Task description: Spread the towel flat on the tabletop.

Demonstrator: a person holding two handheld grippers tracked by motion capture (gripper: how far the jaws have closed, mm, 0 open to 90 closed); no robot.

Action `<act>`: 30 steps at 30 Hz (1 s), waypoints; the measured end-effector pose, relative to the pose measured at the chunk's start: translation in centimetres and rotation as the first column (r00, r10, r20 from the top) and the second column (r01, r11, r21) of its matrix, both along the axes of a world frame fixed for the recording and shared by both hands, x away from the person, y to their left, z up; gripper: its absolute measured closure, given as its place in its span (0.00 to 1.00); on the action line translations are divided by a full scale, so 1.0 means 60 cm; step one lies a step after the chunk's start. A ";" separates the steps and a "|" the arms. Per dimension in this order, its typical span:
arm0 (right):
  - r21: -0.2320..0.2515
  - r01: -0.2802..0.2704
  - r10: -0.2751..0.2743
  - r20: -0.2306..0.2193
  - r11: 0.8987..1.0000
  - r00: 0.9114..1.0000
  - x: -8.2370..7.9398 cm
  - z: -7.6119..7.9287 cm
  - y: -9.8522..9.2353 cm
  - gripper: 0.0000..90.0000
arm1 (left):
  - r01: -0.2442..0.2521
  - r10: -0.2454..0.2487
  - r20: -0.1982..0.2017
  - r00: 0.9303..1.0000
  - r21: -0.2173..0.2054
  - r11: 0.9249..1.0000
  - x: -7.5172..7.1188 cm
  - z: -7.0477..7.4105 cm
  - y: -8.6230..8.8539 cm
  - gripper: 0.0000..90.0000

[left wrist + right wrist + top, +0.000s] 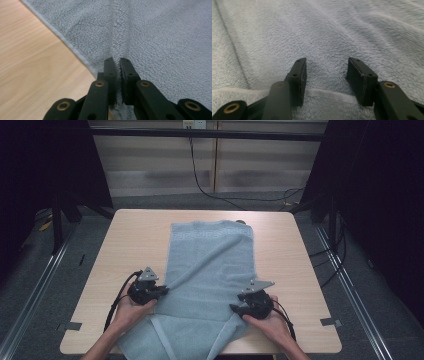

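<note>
Pale-blue terry towel (210, 265) on the desk (135, 240): left hand-held gripper (161, 290), at 8 o'clock, pinches a ridge of it, while the right hand-held gripper (237, 307), at 5 o'clock, stands spread, so lifting now would likely skew the towel.

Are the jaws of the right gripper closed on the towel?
No, in the right gripper view the right gripper has its jaws standing apart over the light blue towel, with bare cloth showing between them.
</note>
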State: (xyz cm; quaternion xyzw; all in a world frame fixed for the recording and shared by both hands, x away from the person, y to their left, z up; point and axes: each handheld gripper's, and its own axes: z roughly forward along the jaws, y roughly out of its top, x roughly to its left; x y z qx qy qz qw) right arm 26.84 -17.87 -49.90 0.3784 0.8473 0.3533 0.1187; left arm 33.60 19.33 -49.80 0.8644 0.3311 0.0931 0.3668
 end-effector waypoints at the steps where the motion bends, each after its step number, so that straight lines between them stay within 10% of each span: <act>1: -0.009 -0.002 0.002 0.004 1.000 1.000 0.010 0.000 0.003 0.56 | -0.016 0.016 0.002 1.000 -0.002 1.000 0.007 -0.001 0.005 0.94; 9: -0.003 0.056 -0.056 0.024 0.998 0.998 0.128 -0.007 0.041 0.56 | -0.121 0.120 -0.018 0.993 -0.093 0.988 0.058 -0.012 0.030 0.95; 13: -0.005 0.078 -0.078 0.008 0.997 0.997 0.145 -0.003 0.047 0.51 | -0.151 0.150 -0.020 0.989 -0.067 0.986 0.069 -0.009 0.025 0.92; 19: 0.101 -0.002 -0.005 0.068 0.995 0.998 0.066 0.058 0.038 0.50 | -0.124 0.121 -0.029 0.992 -0.123 0.985 0.041 0.011 0.033 0.76; 24: 0.067 -0.088 0.082 0.086 0.994 0.993 -0.004 0.069 0.051 0.51 | -0.038 0.035 -0.022 0.999 -0.140 0.989 -0.005 0.025 0.043 0.75; 30: 0.005 -0.039 0.039 0.056 0.999 0.998 0.020 0.033 0.063 0.58 | 0.041 -0.044 -0.037 0.998 -0.085 0.996 -0.014 0.010 0.023 0.77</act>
